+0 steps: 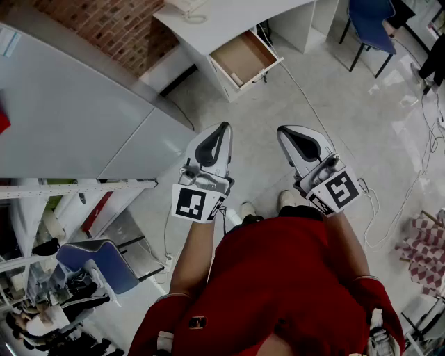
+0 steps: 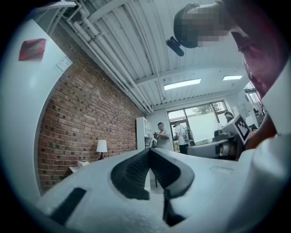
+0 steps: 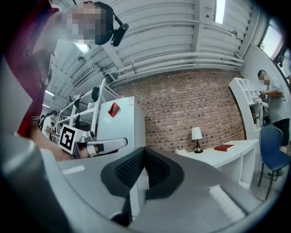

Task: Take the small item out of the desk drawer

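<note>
- Inside the open drawer (image 1: 242, 58), anything lying there is too small to tell from the head view.
- The top edge cuts off the desk (image 1: 229, 17) and the blue chair (image 1: 372, 21).

**Both grippers, seen from above.** The left gripper (image 1: 222, 127) and right gripper (image 1: 281, 131) are held side by side, near level, ahead of the torso, with their tips pointing to the far side. Each pair of jaws meets at the tips with nothing between. The left forearm (image 1: 195, 254) and right forearm (image 1: 345, 240) run back, slightly spread.
</note>
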The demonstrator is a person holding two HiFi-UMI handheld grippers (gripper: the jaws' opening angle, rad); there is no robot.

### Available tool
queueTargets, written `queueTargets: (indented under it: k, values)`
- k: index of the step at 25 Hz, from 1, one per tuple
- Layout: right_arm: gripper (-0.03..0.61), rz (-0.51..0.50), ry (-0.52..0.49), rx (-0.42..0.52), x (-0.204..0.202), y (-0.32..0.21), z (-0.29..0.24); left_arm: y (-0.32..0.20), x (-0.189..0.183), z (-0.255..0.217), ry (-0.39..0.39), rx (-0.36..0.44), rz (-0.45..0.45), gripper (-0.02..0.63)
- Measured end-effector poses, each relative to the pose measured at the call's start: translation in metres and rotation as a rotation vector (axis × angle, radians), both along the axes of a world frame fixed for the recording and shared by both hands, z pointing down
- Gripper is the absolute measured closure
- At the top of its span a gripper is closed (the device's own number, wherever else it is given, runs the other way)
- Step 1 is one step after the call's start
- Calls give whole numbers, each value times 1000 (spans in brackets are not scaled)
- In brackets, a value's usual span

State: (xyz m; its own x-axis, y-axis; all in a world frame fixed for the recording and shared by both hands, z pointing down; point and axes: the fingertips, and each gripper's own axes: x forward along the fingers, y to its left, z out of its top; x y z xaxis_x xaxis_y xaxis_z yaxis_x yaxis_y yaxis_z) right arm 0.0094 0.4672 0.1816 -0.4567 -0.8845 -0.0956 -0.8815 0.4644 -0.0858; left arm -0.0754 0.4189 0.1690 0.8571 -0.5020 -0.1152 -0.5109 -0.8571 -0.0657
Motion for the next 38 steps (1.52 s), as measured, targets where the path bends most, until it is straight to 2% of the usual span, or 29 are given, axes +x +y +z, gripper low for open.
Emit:
queueTargets:
  k: [7,16,20,29,38]
  values:
    - [566,-32,-21,-12,32,2,4,-4,28,7,-18,-10,-31,610]
    - [566,-148,-19,-20,79,-15,14,-16,63,8,-52,3,-150,609]
    - [566,-172,-30,-47,84,-35,23,-27,65,11,-62,-8,-188,609]
    - [566,-193,11,-87,62,-120,42,-111,48,33,-45,-13,-213,610]
    - [566,-127,46,-179,41,-261,74,-245,21,67,-37,-51,-196,610]
